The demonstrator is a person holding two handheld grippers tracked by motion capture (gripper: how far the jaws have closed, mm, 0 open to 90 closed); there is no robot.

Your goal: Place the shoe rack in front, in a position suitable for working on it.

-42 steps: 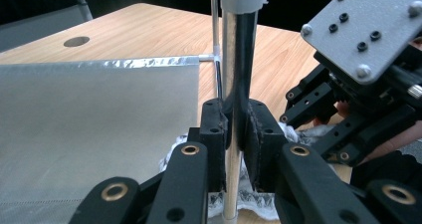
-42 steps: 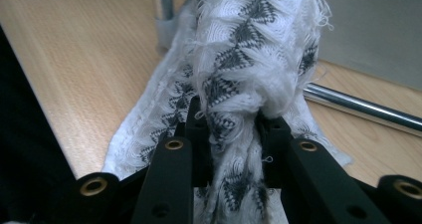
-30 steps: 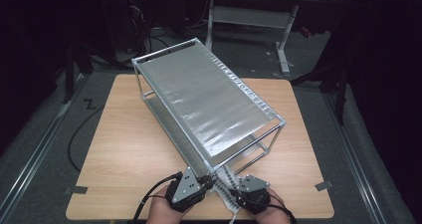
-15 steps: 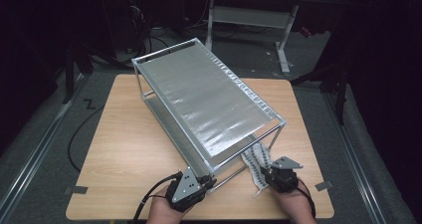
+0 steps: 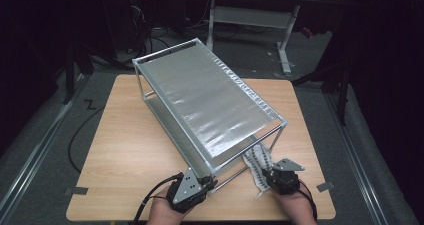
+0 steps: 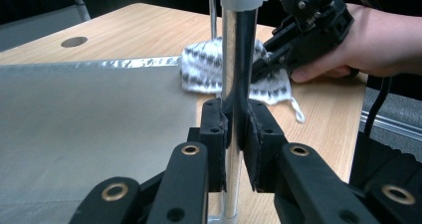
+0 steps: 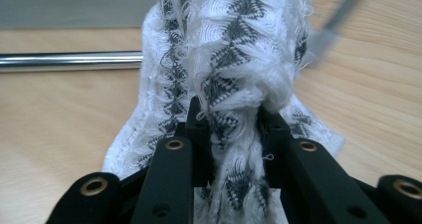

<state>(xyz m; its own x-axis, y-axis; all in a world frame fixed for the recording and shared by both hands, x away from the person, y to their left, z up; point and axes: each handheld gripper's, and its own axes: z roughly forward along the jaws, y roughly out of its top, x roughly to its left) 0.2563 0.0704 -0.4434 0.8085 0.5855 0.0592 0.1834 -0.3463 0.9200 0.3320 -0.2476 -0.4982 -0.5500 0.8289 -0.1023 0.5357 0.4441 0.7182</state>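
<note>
**High view: left tongs on the rack post, right tongs out at the cloth**

High view, compared with a second ago, has the right tongs [image 5: 272, 177] no longer beside the left pair at the near edge of the counter [image 5: 125, 150]; they have swung out to the right with the cloth [image 5: 257, 166], which now lies past the rack's near right corner. The left tongs [image 5: 207, 184] have stayed where they were, and so has the rack [image 5: 205, 97].

Left to right: the left tongs [image 6: 234, 134] are pressed together on the rack's upright chrome post [image 6: 238, 55] at its near corner, one pad on each side of the tube. The rack's long axis runs diagonally, from the far left of the counter to the near right, its grey mesh shelf [image 6: 89, 134] level.

Just right of that post, the cloth, white knit with dark zigzag bands [image 6: 209, 67], lies on the counter, touching the rack's low chrome rail. Its long axis points from the right tongs toward the rack. The right tongs [image 7: 231, 134] pinch a bunched fold of the cloth [image 7: 234, 59] between their pads; the rest spreads flat on the wood.
</note>
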